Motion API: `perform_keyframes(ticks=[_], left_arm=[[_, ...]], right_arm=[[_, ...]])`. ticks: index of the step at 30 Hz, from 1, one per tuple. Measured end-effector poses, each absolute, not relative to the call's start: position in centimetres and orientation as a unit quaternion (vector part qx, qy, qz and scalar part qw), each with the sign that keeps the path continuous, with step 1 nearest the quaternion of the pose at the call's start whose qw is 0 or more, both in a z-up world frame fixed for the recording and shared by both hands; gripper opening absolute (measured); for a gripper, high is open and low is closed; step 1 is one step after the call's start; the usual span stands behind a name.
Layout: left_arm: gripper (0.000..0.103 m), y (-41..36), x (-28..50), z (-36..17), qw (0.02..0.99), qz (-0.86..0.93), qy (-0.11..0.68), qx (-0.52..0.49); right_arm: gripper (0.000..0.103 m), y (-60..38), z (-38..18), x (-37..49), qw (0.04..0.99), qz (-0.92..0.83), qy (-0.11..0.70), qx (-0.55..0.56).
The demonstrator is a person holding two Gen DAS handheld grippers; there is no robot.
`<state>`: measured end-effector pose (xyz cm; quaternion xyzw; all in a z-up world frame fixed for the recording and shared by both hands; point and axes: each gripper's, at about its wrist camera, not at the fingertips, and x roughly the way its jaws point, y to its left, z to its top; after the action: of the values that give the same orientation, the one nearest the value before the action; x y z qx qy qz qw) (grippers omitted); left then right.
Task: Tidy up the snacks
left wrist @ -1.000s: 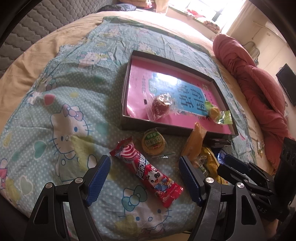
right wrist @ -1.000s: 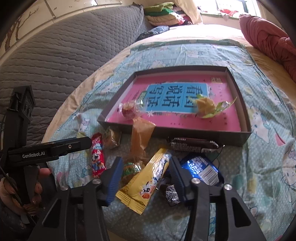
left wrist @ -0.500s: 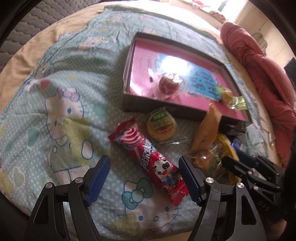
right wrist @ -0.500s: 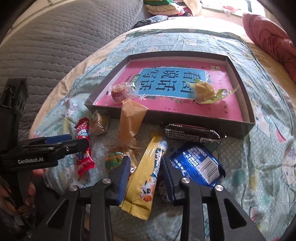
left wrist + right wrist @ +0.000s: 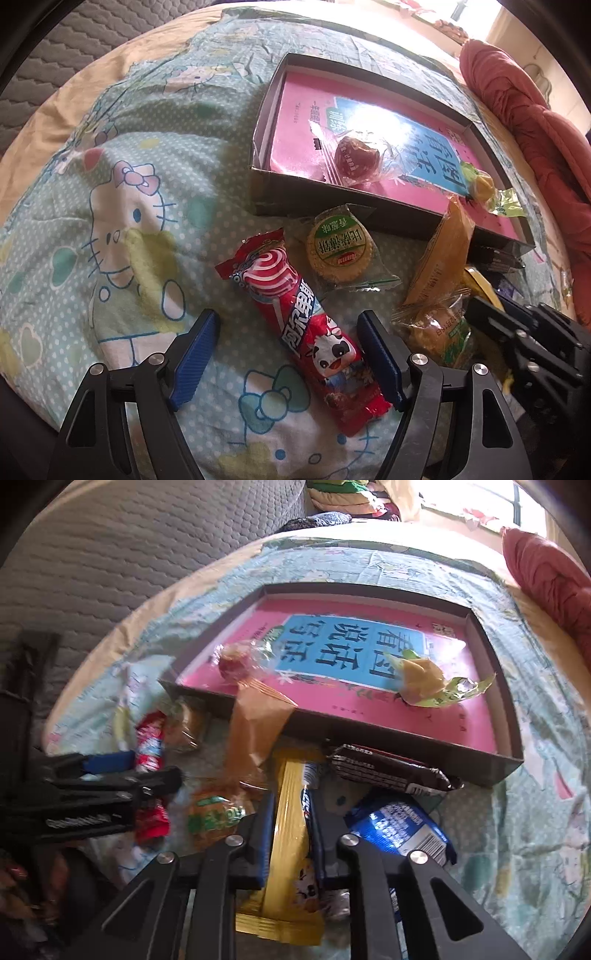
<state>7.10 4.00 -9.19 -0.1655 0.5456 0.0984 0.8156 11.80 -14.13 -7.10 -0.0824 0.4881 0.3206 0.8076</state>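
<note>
A dark shallow box (image 5: 317,206) (image 5: 406,738) with a pink book inside lies on the bed, holding a red candy (image 5: 356,158) and a yellow-green wrapped sweet (image 5: 424,681). My left gripper (image 5: 291,339) is open, its blue pads either side of a red lollipop packet (image 5: 306,317). A round green-labelled biscuit (image 5: 338,253) lies just beyond it. My right gripper (image 5: 290,823) is shut on a long yellow snack bar (image 5: 291,834). An orange-tan bag (image 5: 255,731) leans on the box's front wall.
A dark chocolate bar (image 5: 391,770) and a blue packet (image 5: 399,827) lie before the box at the right. A clear-wrapped cake with green print (image 5: 216,818) sits between the grippers. A red quilt (image 5: 535,122) lies at the far right. A grey quilted headboard (image 5: 129,554) stands left.
My left gripper has moved in over the red packet, which now lies between its pads. My right gripper has closed around the yellow bar.
</note>
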Motion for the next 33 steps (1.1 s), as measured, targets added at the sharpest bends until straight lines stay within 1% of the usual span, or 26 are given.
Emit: perform_keyframes(ticks=[1,3,4,5,6,9,17,22,28,30,33], left_arm=[[0.077,4.0,7.2,-9.2,0.816,0.099,0.545,-0.164],[0.066,4.0,7.3,-9.2,0.818,0.104,0.544,-0.156],[0.063,4.0,7.4,-9.2,0.818,0.106,0.543,-0.156],[0.055,4.2,7.4,-9.1,0.819,0.106,0.542,-0.158],[0.045,4.4,7.5,-9.1,0.819,0.104,0.540,-0.163],[0.032,5.1,7.4,-8.9,0.819,0.095,0.538,-0.178],[0.019,5.8,6.5,-8.1,0.812,0.073,0.540,-0.207],[0.018,5.6,6.0,-8.0,0.811,0.070,0.544,-0.205],[0.018,5.7,5.4,-7.8,0.811,0.064,0.543,-0.208],[0.018,5.8,5.2,-7.7,0.812,0.063,0.541,-0.209],[0.018,6.0,5.0,-7.5,0.814,0.060,0.539,-0.210]], right_arm=[[0.018,-14.3,-7.0,11.8,0.807,0.324,0.489,-0.075],[0.017,-14.5,-6.8,11.6,0.807,0.327,0.487,-0.073],[0.017,-14.6,-6.7,11.5,0.808,0.327,0.486,-0.072],[0.017,-14.7,-6.7,11.5,0.807,0.328,0.486,-0.068],[0.017,-14.9,-6.5,11.5,0.807,0.330,0.486,-0.060],[0.017,-15.4,-6.2,11.7,0.808,0.330,0.486,-0.043],[0.016,-17.3,-5.6,12.5,0.808,0.327,0.490,0.005],[0.016,-17.4,-6.3,12.6,0.793,0.333,0.510,0.008],[0.018,-16.2,-6.5,11.4,0.784,0.340,0.516,-0.064],[0.022,-15.7,-6.5,10.7,0.783,0.340,0.513,-0.090],[0.022,-14.7,-6.5,9.8,0.789,0.333,0.497,-0.140]])
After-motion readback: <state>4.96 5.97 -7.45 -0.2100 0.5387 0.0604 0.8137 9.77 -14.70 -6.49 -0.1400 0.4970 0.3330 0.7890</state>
